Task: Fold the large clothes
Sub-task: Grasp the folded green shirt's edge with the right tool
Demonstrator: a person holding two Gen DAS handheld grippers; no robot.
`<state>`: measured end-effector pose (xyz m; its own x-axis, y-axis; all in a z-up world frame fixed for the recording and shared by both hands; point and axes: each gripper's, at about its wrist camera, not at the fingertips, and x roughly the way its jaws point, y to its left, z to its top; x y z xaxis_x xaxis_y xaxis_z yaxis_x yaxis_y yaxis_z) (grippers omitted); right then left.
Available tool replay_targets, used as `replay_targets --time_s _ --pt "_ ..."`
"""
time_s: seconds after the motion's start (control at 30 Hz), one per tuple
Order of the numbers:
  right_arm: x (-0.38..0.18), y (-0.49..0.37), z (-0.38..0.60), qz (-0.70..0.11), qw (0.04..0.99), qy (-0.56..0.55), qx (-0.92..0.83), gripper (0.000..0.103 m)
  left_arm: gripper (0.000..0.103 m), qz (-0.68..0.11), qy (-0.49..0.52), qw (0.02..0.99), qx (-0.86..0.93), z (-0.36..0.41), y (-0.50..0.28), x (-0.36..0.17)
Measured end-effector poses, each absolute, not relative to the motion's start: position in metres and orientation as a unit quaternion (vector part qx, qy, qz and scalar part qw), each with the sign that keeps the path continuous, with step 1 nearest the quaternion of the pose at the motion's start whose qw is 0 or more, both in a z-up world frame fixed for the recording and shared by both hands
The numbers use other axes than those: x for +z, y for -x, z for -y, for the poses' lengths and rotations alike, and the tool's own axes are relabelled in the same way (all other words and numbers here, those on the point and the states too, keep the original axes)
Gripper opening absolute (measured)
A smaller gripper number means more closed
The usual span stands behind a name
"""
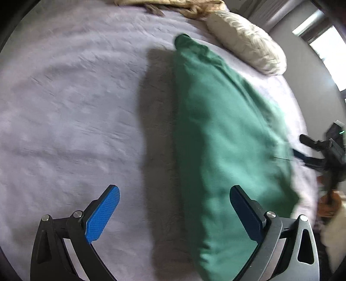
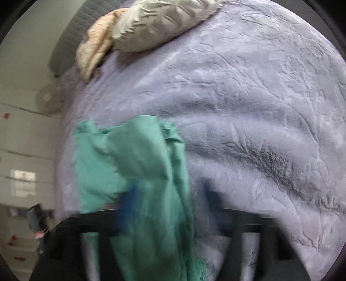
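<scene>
Garment: green cotton garment [image 1: 218, 134] lies as a long, rumpled strip on the pale lavender plush bedspread [image 1: 71, 103], running from near the left gripper up toward the far pillows; in the right wrist view the same cloth [image 2: 138, 164] is bunched and draped over the front of the right gripper.
Left gripper: left gripper [image 1: 174, 205] hovers above the bed with its jaws spread wide; the blue textured pad [image 1: 101, 214] is over bare bedspread, the darker pad [image 1: 246, 214] over the near end of the green cloth, and nothing sits between them.
Right gripper: right gripper [image 2: 169, 198] is heavily blurred; green fabric hangs over the blurred blue pad [image 2: 127, 201], and I cannot tell whether the jaws are apart or pinching the cloth. From the left wrist view it shows as a dark shape [image 1: 324, 151] at the garment's right edge.
Bedding: cream crinkled pillow [image 1: 248, 43] rests near the far end of the garment, with a tan rumpled blanket [image 1: 173, 6] beyond it.
Background: white wall and a bright window [image 1: 330, 51] at the right.
</scene>
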<state>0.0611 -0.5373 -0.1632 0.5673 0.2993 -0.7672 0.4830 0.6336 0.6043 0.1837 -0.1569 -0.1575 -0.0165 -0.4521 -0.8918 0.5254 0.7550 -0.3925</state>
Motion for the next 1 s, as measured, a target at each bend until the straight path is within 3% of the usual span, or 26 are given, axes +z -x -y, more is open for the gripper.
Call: replay_targets --time_s 0.23,0.63,0.67,0.7,0.8,0.87,1.0 --pt "-0.206 -0.075 0.543 -0.482 0.732 -0.481 0.033 0.088 0.102 -0.672 0.033 0.607 -0.423 0.185 -0.178 -0.194" --pt "-0.237 -0.137 0.536 -0.485 0.715 -0.491 0.115 0.086 0.100 -0.664 -0.052 0.624 -0.408 0.231 -0.143 -0.205" --pt "-0.237 -0.137 0.536 -0.487 0.714 -0.490 0.109 0.077 0.095 -0.660 -0.051 0.627 -0.410 0.230 -0.141 -0.201" --pt "-0.236 -0.136 0.536 -0.486 0.715 -0.491 0.107 0.053 0.085 -0.656 -0.050 0.631 -0.412 0.229 -0.140 -0.197" --pt "-0.230 -0.125 0.537 -0.466 0.713 -0.514 0.104 0.030 0.058 -0.638 -0.036 0.637 -0.431 0.218 -0.137 -0.180" --pt "-0.219 -0.117 0.535 -0.445 0.712 -0.531 0.116 0.023 0.048 -0.637 0.000 0.632 -0.441 0.207 -0.139 -0.168" --pt "-0.191 -0.108 0.522 -0.415 0.714 -0.547 0.135 0.023 0.046 -0.631 0.041 0.622 -0.462 0.190 -0.137 -0.143"
